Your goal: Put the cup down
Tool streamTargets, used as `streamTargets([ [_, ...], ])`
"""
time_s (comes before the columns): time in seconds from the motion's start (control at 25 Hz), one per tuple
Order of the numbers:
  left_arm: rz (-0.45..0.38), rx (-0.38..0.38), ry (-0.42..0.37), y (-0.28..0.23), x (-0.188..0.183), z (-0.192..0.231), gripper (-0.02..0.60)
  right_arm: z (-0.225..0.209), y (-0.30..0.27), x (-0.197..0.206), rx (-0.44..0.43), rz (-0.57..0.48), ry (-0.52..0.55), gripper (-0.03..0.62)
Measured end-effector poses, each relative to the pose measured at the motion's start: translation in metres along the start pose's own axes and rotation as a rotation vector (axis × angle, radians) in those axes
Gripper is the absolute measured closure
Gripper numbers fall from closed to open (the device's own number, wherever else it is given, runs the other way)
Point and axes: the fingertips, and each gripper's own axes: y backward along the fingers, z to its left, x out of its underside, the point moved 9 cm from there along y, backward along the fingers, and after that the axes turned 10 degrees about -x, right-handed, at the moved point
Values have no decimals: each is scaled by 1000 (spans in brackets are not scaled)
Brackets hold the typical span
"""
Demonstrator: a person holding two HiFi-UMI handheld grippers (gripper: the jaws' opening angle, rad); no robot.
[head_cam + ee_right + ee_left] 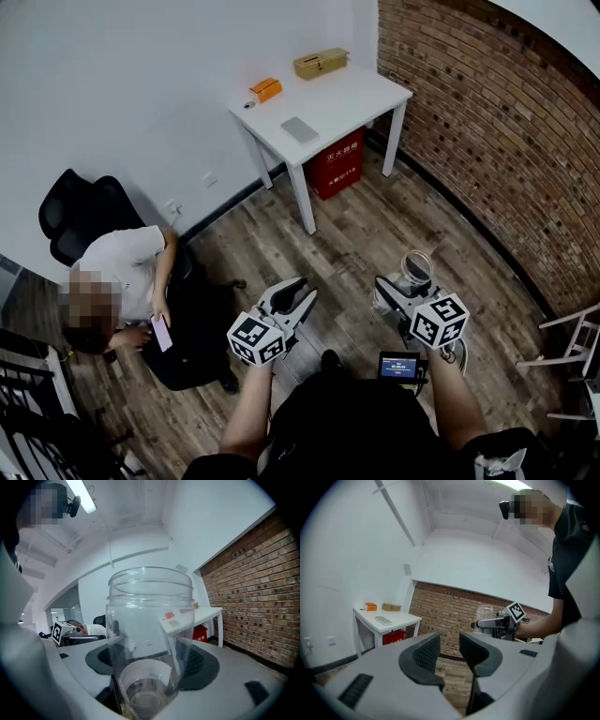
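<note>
A clear plastic cup (416,269) stands upright between the jaws of my right gripper (410,283), held in mid-air above the wooden floor. In the right gripper view the cup (150,634) fills the middle, with both dark pads (202,660) against its lower sides. My left gripper (298,292) hangs beside it to the left, its jaws apart with nothing between them. In the left gripper view the pads (423,654) frame only floor and wall, and the cup (485,613) shows beyond them. The white table (328,108) stands far ahead against the wall.
On the table lie an orange box (266,89), a cardboard box (321,63) and a grey flat item (299,129); a red box (337,161) sits beneath. A person (131,272) sits in a black chair at left. The brick wall (497,122) runs along the right.
</note>
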Motion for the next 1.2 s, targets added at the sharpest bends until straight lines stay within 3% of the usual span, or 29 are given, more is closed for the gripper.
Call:
streamTargets([
  [0.56,15,-36,40,-66,-13,97,448,-70,-115,-21,-50,43,-34,243],
  [0.84,13,-85,38,-131,-24,162,449,-143,-203,-43,-104,26,-42,243],
  [1.2,-11,-127,33,-253,-84,244,449,-249,-316,-109,-215,57,-23,243],
])
